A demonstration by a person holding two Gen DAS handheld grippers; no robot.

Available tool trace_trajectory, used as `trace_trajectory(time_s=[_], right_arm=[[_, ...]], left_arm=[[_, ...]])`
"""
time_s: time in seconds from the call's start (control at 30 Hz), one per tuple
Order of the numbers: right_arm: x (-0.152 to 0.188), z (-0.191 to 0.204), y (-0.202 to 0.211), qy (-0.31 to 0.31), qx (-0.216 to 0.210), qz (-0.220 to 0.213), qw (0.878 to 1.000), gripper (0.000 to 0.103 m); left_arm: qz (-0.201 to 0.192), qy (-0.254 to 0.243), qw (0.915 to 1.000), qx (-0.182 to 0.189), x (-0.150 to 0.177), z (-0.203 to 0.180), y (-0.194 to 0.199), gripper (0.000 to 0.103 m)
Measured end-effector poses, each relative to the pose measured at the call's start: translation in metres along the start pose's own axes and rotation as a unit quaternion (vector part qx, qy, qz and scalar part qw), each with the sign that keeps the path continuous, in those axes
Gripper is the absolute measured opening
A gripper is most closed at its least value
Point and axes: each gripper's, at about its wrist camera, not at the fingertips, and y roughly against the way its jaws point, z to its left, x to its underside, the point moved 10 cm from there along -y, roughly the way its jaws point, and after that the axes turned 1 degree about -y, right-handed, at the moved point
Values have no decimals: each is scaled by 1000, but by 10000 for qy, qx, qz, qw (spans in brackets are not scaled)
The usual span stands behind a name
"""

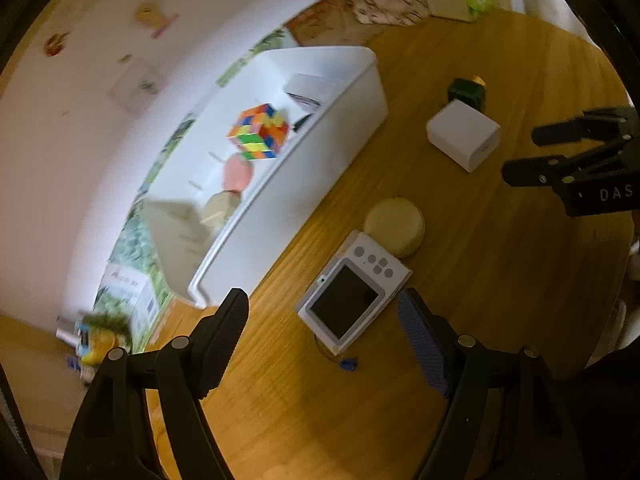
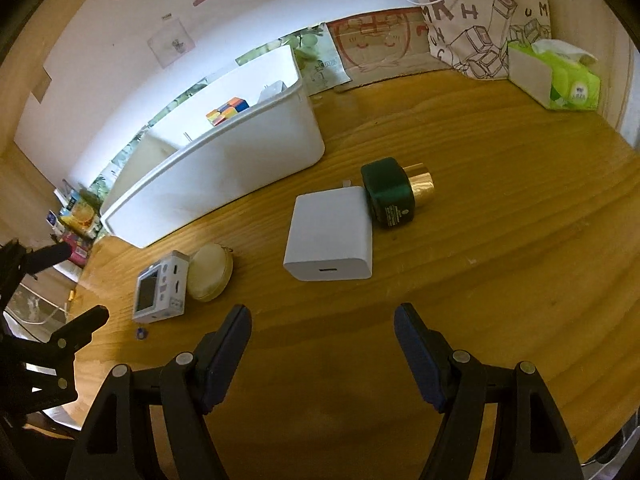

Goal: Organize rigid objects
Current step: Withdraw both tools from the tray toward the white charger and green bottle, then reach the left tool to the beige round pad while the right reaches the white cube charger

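Observation:
A white bin [image 1: 344,136] [image 2: 240,160] stands on the wooden table and holds a colourful puzzle cube [image 1: 260,130] [image 2: 227,115] and other small items. On the table lie a small white camera [image 1: 352,300] [image 2: 160,288], a round cream case [image 1: 396,226] [image 2: 210,272], a white charger block [image 1: 464,134] [image 2: 330,238] and a dark green bottle with a gold cap [image 1: 468,90] [image 2: 394,192]. My left gripper [image 1: 324,336] is open, just short of the camera. My right gripper [image 2: 322,344] is open, short of the charger; it also shows in the left wrist view [image 1: 520,152].
A printed canvas bag [image 2: 480,28] and a green tissue box [image 2: 560,76] stand at the table's far right. Printed sheets lean on the white wall behind the bin. Small packets [image 2: 76,212] lie past the bin's left end. My left gripper [image 2: 68,292] shows at the right wrist view's left edge.

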Motion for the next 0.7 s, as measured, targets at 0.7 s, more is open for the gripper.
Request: trace_trajectory(time_s=[0.7], right_arm=[[-22,9,-23,858,806,-304,9926,75]], left_arm=[[559,-675,9903,1083,10,-29,-67,83]])
